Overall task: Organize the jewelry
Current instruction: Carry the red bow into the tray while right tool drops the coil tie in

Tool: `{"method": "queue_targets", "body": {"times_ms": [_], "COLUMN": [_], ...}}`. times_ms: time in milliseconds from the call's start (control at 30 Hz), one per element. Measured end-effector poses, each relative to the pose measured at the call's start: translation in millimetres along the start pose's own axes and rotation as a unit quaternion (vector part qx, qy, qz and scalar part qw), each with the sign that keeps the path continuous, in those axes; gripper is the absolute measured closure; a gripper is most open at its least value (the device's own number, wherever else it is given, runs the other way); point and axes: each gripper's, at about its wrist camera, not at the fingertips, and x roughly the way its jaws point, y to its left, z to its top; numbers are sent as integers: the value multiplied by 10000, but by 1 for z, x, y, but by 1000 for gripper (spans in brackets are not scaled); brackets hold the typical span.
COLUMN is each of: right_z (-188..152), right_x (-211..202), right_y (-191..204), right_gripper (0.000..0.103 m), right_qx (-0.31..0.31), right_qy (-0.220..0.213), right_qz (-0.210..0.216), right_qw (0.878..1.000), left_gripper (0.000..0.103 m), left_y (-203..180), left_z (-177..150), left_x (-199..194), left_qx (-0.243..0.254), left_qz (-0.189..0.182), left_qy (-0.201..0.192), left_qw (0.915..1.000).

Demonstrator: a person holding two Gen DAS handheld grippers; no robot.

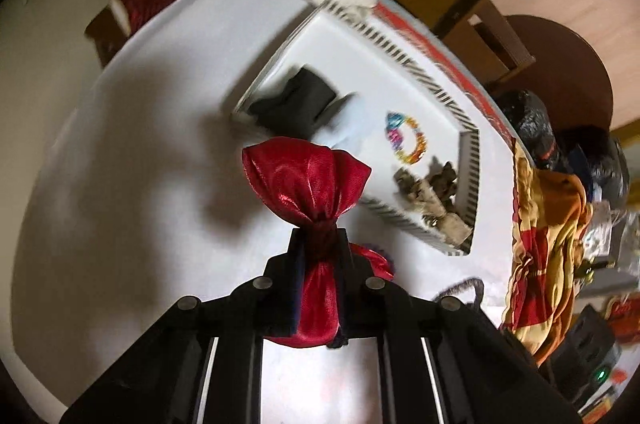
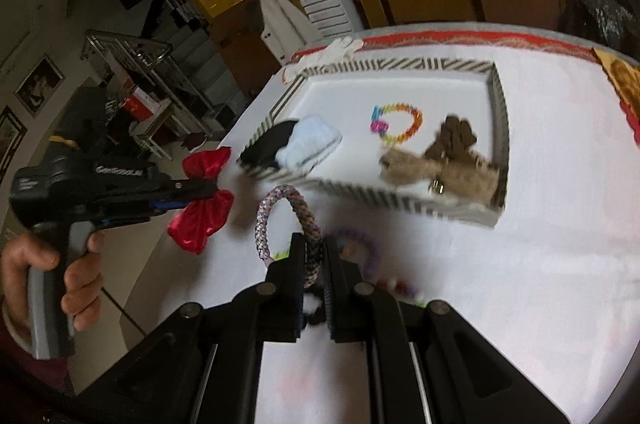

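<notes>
My left gripper [image 1: 319, 236] is shut on the knot of a red satin bow [image 1: 308, 176] and holds it above the white table, short of the striped tray [image 1: 468, 152]. The bow [image 2: 204, 200] and left gripper [image 2: 212, 190] also show in the right wrist view. My right gripper [image 2: 313, 244] is shut on a braided pastel bracelet [image 2: 280, 208], lifted near the tray's [image 2: 500, 92] front wall. In the tray lie a rainbow bead bracelet [image 2: 400, 124], a black item [image 2: 272, 142], a white item [image 2: 312, 144] and brown furry pieces [image 2: 440, 160].
A purple bracelet [image 2: 360, 244] and coloured beads [image 2: 404, 290] lie on the table behind my right fingers. A red and gold cloth [image 1: 548, 224] lies at the table's right edge. White gloves [image 2: 340, 48] lie beyond the tray. Chairs stand behind.
</notes>
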Motion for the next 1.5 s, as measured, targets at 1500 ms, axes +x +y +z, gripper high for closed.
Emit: {"method": "queue_targets", "body": {"times_ms": [1500], "right_z": [77], "right_x": [156], "right_y": [-43], "right_gripper": [94], "right_qx": [510], "right_qy": [995], "right_qz": [-626], "right_qw": [9918], "left_gripper": [80], "left_y": [-32], "left_z": [171], "left_x": [147], "left_qx": [1126], "left_qz": [399], "left_qy": [312], "left_qw": [9924]}}
